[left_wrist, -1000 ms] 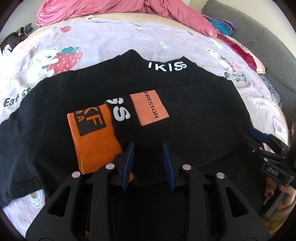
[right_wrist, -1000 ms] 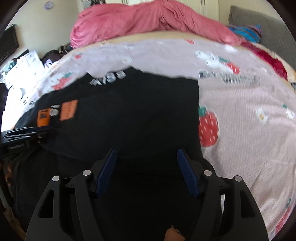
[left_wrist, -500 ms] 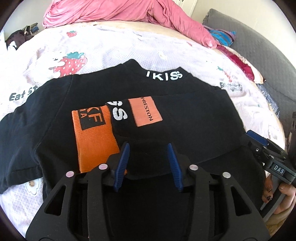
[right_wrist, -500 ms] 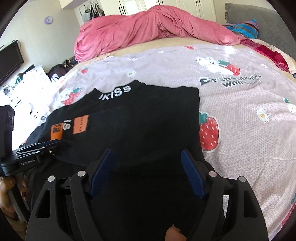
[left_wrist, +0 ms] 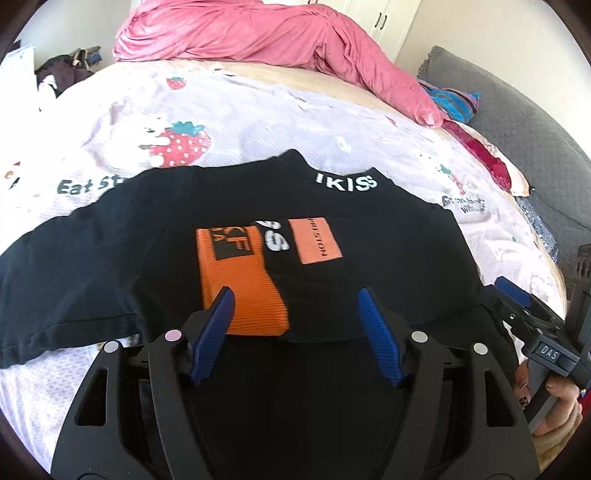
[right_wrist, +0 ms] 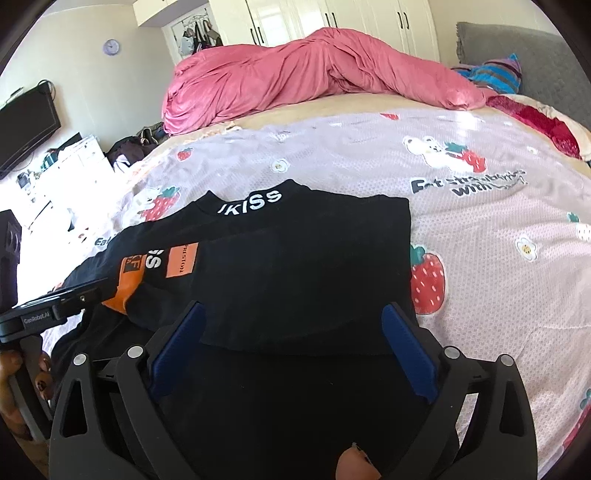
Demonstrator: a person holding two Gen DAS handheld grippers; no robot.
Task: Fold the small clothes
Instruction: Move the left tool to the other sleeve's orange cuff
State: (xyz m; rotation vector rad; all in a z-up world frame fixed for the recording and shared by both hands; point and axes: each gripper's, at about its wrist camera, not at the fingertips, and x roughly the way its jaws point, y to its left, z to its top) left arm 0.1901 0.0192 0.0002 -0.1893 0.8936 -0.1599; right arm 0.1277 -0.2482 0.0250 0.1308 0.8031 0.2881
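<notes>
Since the earlier frames both grippers had just been opening. Left gripper (left_wrist: 295, 295) stood with jaws apart above the orange cuff (left_wrist: 240, 291), nothing pinched. Right gripper (right_wrist: 291, 314) was spread wide, free of cloth. Black shirt (right_wrist: 295, 258) lay partly folded on the strawberry sheet (right_wrist: 498, 240). No containers.

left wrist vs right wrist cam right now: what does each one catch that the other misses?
Left wrist only: the shirt's spread sleeve on its left side, and a hand holding the right gripper at the frame's right edge.

Right wrist only: wardrobe doors, a wall clock, a dark screen, and the shirt's folded straight edge beside a strawberry print.

Both: the black shirt with its IKISS collar, the orange patches, the pink duvet, the printed bedsheet. Both grippers' jaws have just been opening, and neither grips any cloth.
</notes>
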